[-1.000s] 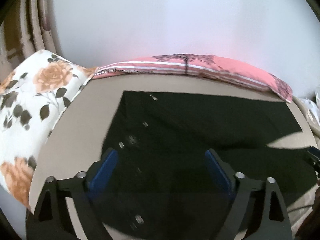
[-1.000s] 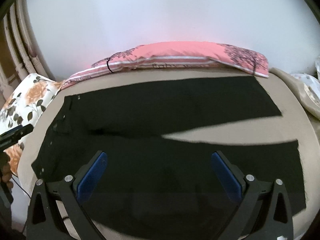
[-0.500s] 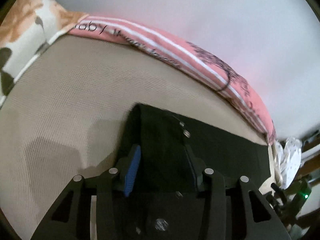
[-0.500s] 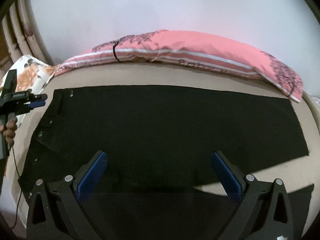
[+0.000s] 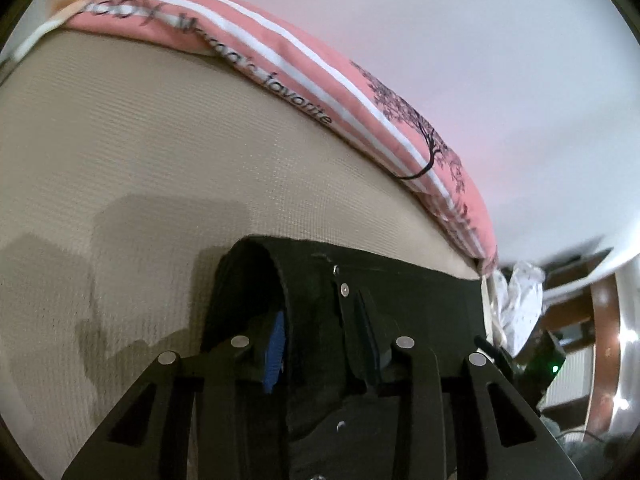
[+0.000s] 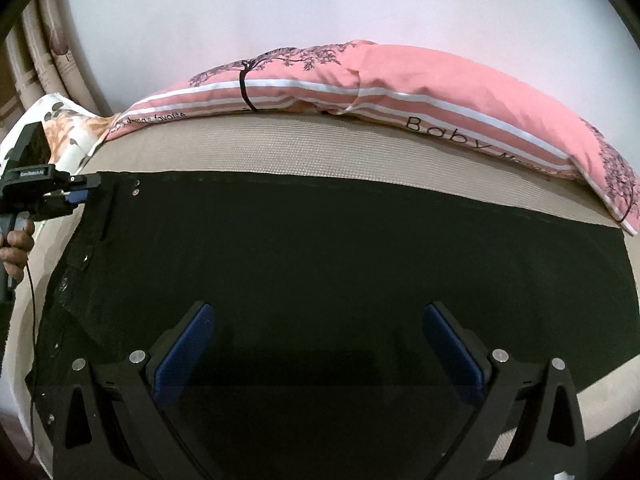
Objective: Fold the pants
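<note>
Black pants [image 6: 328,248] lie spread across a beige mattress [image 6: 320,148], waistband at the left, legs running right. My left gripper [image 5: 320,344] is shut on the far corner of the waistband [image 5: 312,280], with the fabric bunched between its blue pads. It also shows in the right wrist view [image 6: 82,192], at the pants' top left corner. My right gripper [image 6: 318,340] is open and empty, hovering over the near middle of the pants.
A long pink striped pillow [image 6: 380,84] lies along the far edge against the white wall. A floral pillow [image 6: 68,132] sits at the far left. White cloth [image 5: 516,304] and furniture lie past the mattress's right end.
My left gripper went from open over the waistband to shut on its far corner. The upper leg now lies over the lower one. My right gripper stayed open.
</note>
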`<state>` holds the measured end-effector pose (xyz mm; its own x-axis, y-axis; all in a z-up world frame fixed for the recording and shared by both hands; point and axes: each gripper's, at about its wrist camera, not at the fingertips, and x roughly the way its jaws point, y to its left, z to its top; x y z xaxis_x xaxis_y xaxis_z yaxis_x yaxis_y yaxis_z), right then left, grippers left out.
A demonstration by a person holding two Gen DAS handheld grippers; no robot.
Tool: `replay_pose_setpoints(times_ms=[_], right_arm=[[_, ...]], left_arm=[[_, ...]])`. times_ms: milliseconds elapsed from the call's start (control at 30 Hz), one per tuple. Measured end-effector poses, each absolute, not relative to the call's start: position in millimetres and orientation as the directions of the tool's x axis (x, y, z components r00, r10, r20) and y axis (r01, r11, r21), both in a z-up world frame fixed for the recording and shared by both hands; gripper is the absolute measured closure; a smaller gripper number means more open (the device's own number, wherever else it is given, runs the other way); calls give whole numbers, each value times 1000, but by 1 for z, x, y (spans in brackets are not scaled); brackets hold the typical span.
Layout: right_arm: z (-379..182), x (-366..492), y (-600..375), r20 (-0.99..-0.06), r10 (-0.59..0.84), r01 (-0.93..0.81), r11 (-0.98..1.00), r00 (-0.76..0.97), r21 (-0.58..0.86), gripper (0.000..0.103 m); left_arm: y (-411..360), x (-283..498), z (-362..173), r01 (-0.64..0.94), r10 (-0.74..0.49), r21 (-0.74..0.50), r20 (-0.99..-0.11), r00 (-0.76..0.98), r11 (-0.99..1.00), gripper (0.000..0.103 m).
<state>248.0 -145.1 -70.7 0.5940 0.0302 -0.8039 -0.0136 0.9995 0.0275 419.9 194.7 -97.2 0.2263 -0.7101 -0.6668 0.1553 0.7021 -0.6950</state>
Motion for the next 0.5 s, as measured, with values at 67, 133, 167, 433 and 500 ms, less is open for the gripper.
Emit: replay_pose_setpoints(times_ms=[67,133,167,433,500], right_arm=[[-73,252,-145,-807,28,-21,1000,590,20,0],[-74,257,-146,-806,31,-29,999,591,17,0],[-73,259,-148,-805,38,-38,999,592,19,0],[-71,280,-165,-811,118,-132,990,573,51,0],[-69,290,-170,-819,162,-190,980,551,66,0]], left_arm=[[188,430,-101,163,-712,-694,-671,207,701,69],[182,437,-104,168,-717,-697,-671,187,697,69],[180,437,-105,172,-717,-696,-673,181,697,69],[168,437,-110,165,-709,-692,-666,230,703,86],[171,428,-100,195,-700,-674,-664,262,712,94]])
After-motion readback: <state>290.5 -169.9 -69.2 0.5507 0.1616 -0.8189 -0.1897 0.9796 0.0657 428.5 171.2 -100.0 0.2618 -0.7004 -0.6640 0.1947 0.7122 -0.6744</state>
